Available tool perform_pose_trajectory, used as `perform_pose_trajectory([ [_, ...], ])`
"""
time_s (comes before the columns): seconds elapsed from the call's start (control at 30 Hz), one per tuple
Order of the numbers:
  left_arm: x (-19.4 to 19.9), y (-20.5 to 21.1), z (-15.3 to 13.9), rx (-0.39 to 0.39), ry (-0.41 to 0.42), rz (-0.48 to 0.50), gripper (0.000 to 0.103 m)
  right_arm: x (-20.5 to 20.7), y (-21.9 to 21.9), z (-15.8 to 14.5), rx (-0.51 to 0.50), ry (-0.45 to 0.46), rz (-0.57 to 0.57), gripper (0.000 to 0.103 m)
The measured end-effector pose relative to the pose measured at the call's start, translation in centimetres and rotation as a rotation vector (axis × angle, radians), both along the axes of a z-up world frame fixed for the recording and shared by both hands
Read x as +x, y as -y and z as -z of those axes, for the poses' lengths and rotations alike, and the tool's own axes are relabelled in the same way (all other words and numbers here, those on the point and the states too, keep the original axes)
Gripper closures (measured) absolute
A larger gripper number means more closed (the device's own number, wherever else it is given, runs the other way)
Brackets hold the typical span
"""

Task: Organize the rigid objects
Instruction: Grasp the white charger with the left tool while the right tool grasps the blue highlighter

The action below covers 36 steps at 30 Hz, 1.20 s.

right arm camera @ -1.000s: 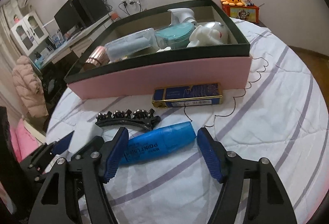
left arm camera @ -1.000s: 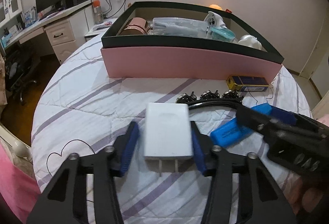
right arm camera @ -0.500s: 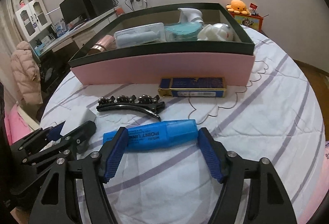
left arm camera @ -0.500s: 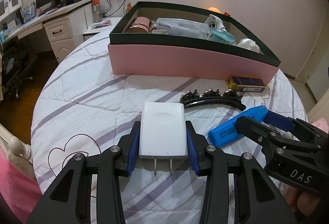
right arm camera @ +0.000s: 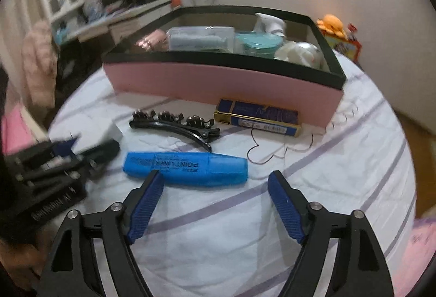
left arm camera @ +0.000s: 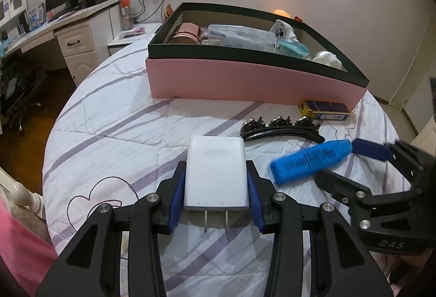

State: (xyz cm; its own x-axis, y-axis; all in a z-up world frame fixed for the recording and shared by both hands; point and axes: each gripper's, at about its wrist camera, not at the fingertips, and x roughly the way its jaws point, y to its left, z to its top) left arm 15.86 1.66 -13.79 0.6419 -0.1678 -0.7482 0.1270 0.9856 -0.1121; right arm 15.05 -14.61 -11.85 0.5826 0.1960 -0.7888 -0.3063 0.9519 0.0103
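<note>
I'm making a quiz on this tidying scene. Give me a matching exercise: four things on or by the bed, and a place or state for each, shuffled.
Things:
1. white charger
2. blue highlighter
3. black hair clip
4. blue and gold box

Places or states:
A. against the pink bin's front wall
B. clamped in the left claw
C. on the quilt just ahead of the open right claw
D. on the quilt between highlighter and bin

Pairs: 1-B, 2-C, 3-D, 4-A
</note>
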Motion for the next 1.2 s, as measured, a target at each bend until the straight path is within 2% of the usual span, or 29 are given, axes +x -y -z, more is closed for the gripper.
perform_pose_trajectory([
  [0.07,0.0,0.0,0.0,-0.002,-0.001,0.0,0.062,0.9,-0.3,0.3,-0.045,-0.01,-0.103,0.021],
  [0.27,0.0,-0.1,0.1,0.003,0.0,-0.003,0.062,2.6,-0.2,0.4,-0.058,-0.027,-0.324,0.022],
  [0.33,0.0,-0.2,0.1,0.003,0.001,-0.005,0.062,2.2,-0.7,0.2,-0.058,-0.045,-0.365,0.027],
  [0.43,-0.1,-0.1,0.1,0.01,0.005,-0.008,0.062,1.3,-1.6,0.0,-0.067,-0.049,-0.412,0.041],
  [0.47,-0.2,-0.1,0.1,0.012,0.006,-0.008,0.062,1.2,-1.8,0.1,-0.071,-0.048,-0.418,0.045],
  [0.77,-0.3,-0.4,0.0,0.007,0.004,-0.004,0.062,1.3,-3.6,0.0,-0.106,-0.014,-0.449,0.046],
  [0.9,-0.3,-0.5,0.0,0.01,0.005,-0.004,0.062,1.9,-3.3,0.1,-0.047,-0.025,-0.46,0.047],
  [0.93,-0.4,-0.5,0.0,0.009,0.006,-0.003,0.062,1.6,-3.2,0.0,-0.044,-0.021,-0.456,0.05],
  [1.0,-0.4,-0.4,0.0,0.01,0.007,-0.003,0.062,1.0,-3.4,-0.1,-0.042,-0.012,-0.444,0.072],
  [1.07,-0.6,-0.4,-0.1,0.006,0.009,0.001,0.062,0.4,-3.5,-0.2,-0.053,0.003,-0.413,0.076],
  [1.2,-1.0,-0.4,-0.4,0.0,0.014,0.009,0.062,-0.6,-2.8,-0.4,0.003,-0.003,-0.371,0.076],
])
